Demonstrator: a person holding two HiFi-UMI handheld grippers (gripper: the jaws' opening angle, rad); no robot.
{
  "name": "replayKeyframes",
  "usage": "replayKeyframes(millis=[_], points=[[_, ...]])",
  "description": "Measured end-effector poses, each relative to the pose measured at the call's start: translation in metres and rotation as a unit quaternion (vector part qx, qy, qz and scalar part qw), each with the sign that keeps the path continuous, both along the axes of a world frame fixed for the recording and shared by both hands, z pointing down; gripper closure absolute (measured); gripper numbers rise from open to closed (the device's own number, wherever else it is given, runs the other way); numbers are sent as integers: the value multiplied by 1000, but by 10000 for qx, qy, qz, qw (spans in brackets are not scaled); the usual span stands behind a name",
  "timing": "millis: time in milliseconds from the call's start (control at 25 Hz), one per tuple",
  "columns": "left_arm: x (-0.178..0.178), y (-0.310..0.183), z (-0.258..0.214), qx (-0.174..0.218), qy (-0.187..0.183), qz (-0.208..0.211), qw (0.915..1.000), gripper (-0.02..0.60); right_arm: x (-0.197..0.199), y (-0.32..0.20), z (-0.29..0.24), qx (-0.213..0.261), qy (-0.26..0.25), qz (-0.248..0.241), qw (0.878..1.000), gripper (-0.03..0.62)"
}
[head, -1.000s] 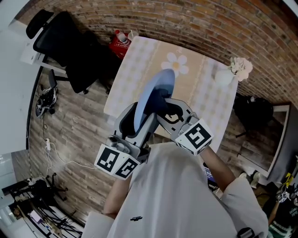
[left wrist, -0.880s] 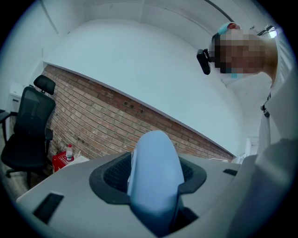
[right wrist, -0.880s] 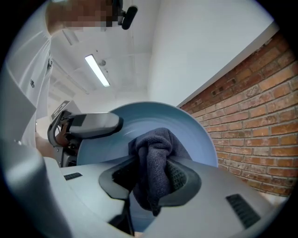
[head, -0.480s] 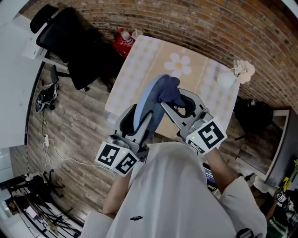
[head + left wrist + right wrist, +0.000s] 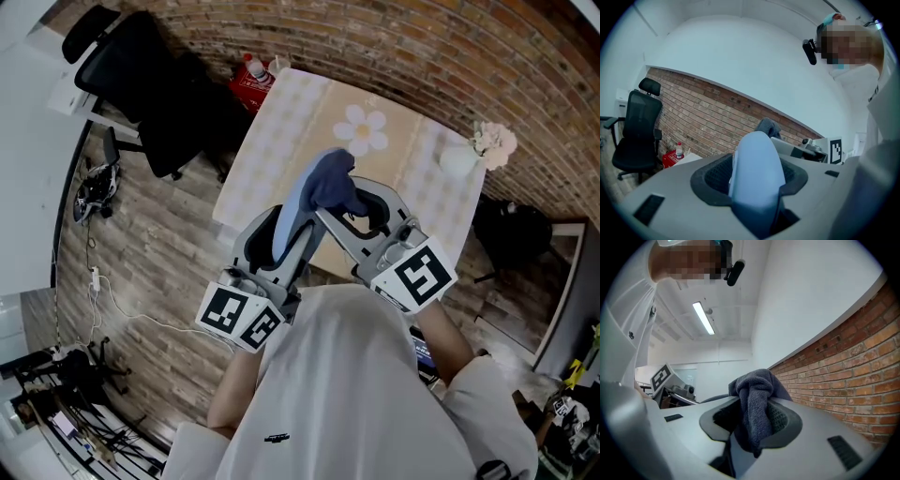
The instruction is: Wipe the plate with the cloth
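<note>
PLATE MEETS CLOTH: A person standing over a checked table (image 5: 272, 131) holds a pale blue plate (image 5: 292, 214) on edge in the left gripper (image 5: 278, 236), whose jaws are clamped on the plate's lower rim. The right gripper (image 5: 359, 210) pinches a bunched dark blue cloth (image 5: 330, 183) (a wad of it sticks up past the jaws). Both are raised in the air above the near edge of the table, in front of the person's chest. The cloth appears to touch the upper part of the plate on its right side, so the wiping step looks to be in hand, not finished. The next move would call for dragging the cloth across the plate's face with the left grip holding it steady. The pressure should be light enough that the plate does not twist or slip from the jaws.
</note>
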State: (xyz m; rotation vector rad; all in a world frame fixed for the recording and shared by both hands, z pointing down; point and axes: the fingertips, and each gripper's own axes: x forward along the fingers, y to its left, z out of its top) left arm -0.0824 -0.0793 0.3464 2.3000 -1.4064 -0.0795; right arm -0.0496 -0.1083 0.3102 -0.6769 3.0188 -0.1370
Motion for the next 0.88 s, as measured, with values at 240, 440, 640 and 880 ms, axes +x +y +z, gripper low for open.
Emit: replayKeyframes(millis=[240, 440, 640, 880], points=[[4, 3, -5, 132, -129, 163, 9997, 351, 17, -25, 7, -232, -42, 370, 9990, 450], [8, 4, -7, 248, -210, 266, 9991, 351, 30, -42, 21, -591, -43, 577, 9966, 450], [10, 9, -11, 350, -319, 391, 9981, 351, 42, -57, 42, -1025, 106, 888, 9907, 450], [13, 14, -21, 443, -132, 499, 9977, 351, 58, -70, 67, -1287, 276, 1163, 9845, 450]])
